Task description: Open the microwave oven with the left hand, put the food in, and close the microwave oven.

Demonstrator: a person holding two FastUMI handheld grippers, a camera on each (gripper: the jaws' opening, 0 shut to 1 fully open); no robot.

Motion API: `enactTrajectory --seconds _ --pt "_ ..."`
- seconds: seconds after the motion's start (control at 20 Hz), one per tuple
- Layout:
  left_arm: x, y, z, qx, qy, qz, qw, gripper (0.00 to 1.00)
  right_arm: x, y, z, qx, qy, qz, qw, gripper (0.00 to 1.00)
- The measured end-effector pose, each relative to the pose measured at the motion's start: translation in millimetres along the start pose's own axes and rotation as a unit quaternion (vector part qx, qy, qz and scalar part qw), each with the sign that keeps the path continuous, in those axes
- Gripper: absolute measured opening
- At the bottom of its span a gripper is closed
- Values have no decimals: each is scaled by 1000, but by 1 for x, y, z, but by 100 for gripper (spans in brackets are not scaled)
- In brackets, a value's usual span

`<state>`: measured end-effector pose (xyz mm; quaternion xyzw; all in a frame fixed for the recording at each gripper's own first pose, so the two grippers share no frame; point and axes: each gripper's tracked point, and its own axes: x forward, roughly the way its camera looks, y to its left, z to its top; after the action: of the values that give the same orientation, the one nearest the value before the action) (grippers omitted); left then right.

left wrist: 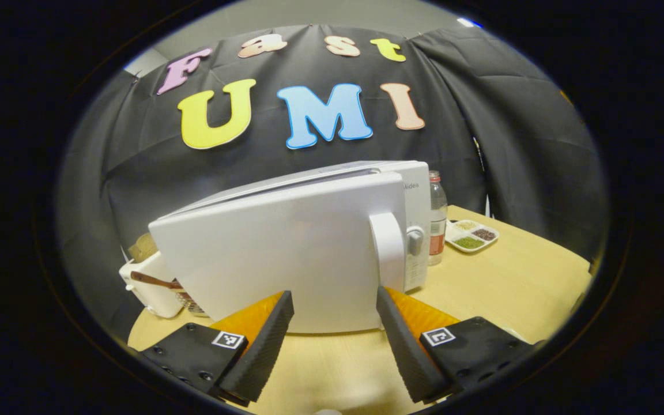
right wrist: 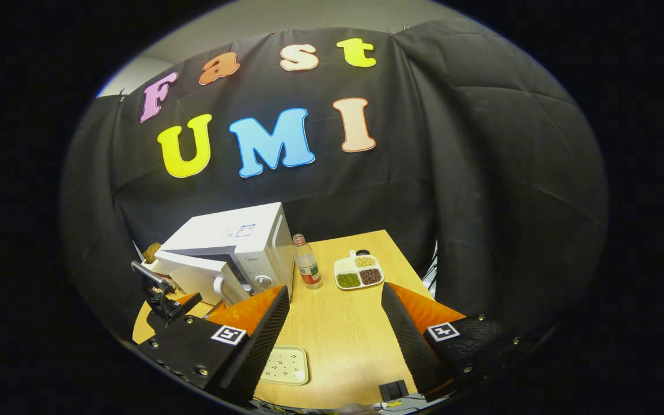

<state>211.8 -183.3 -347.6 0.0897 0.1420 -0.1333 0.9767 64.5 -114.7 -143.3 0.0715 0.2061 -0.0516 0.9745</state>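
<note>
A black cloth wall backs a pale wooden desk (right wrist: 338, 328), and on it stands the white microwave (right wrist: 251, 242) at about ten o'clock in my right gripper view. Its door (left wrist: 286, 259) is swung partly out, and in my left gripper view it fills the middle, with the handle (left wrist: 388, 245) near its three o'clock edge. My left gripper (left wrist: 335, 328) sits just in front of the door's lower edge, fingers spread wide and holding nothing; whether either finger touches the door I cannot tell. My right gripper (right wrist: 335, 328) hangs above the desk, fingers likewise wide apart and empty. Just beside the microwave at its three o'clock stands a bottle (right wrist: 308, 268) with a red label, and further to three o'clock lies a divided dish (right wrist: 358, 271) of green, brown and pale grains. A small pale tray (right wrist: 286, 365) lies on the desk near my right gripper's left finger, at about seven o'clock. Behind the door at nine o'clock in my left gripper view stands a white container (left wrist: 150, 288) with a brown utensil across it.
</note>
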Motion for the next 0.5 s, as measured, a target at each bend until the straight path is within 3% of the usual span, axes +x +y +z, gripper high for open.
enactTrajectory --seconds 0.5 --pt "43 -1 13 -17 -2 15 1000 97 13 -9 -6 0 16 -2 1000 98"
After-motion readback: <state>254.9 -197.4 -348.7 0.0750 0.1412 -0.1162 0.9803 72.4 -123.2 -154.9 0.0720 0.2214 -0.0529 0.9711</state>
